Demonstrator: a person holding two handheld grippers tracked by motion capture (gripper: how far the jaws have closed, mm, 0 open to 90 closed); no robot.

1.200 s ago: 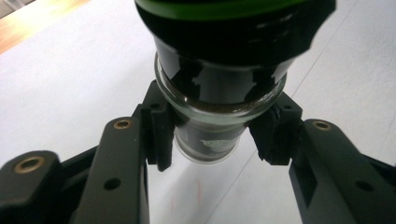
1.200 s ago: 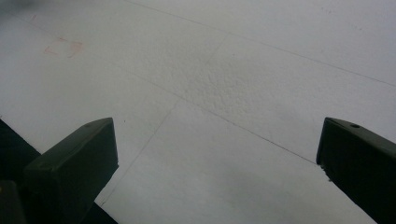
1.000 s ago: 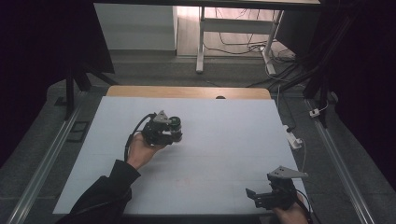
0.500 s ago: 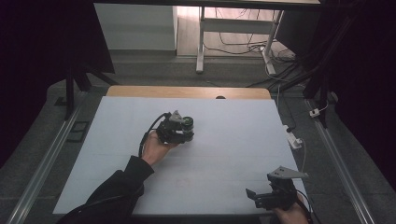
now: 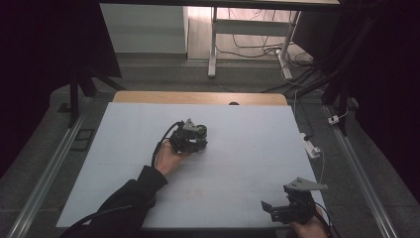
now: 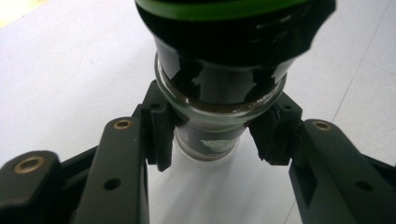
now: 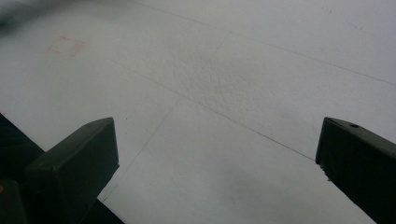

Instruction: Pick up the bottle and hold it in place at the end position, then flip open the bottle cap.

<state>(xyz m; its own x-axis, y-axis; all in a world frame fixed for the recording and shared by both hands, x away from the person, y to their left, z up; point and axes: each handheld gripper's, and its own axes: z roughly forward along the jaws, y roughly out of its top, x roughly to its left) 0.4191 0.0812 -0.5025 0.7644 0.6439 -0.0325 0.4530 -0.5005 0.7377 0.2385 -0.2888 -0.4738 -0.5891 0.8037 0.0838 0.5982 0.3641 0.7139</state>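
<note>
Glass jar (image 6: pixel 219 88) (label unreadable) in left claw (image 6: pixel 217 133)

Leaving open white surface on every side of the jar (image 5: pixel 198 135) standing mid-table (image 5: pixel 247 163), with nothing blocking a pass between it and the right gripper (image 5: pixel 277 210) waiting well apart at the near edge.

Your table (image 5: pixel 237 168): white top, faint grid lines, wooden strip (image 5: pixel 198 97) along far edge. Faint reddish square mark (image 7: pixel 67 45) near your side. Your jar (image 6: pixel 219 93) appears to rest on it near middle.
</note>
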